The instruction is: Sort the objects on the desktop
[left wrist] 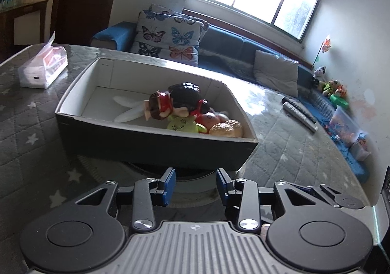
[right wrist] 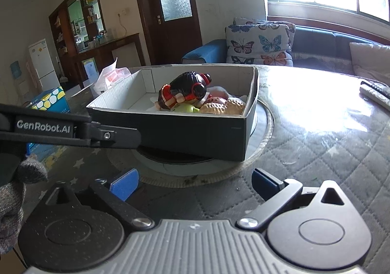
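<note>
A dark cardboard box [left wrist: 156, 144] with a white inside stands on a round turntable on the table; it also shows in the right wrist view [right wrist: 185, 132]. In it lie a doll with black hair and red buns [left wrist: 180, 101] [right wrist: 187, 91], a green toy [left wrist: 181, 125], a bread-like toy [left wrist: 226, 129] [right wrist: 224, 107] and a white item [left wrist: 129, 108]. My left gripper [left wrist: 195, 182] is open and empty, just short of the box's near wall. My right gripper [right wrist: 195, 183] is open wide and empty, in front of the box.
A tissue pack [left wrist: 43, 69] lies at the table's far left. Remote controls [left wrist: 299, 113] lie to the right of the box. The other gripper's body [right wrist: 68, 127] crosses the left of the right wrist view. A blue sofa with butterfly cushions [left wrist: 168, 40] stands behind the table.
</note>
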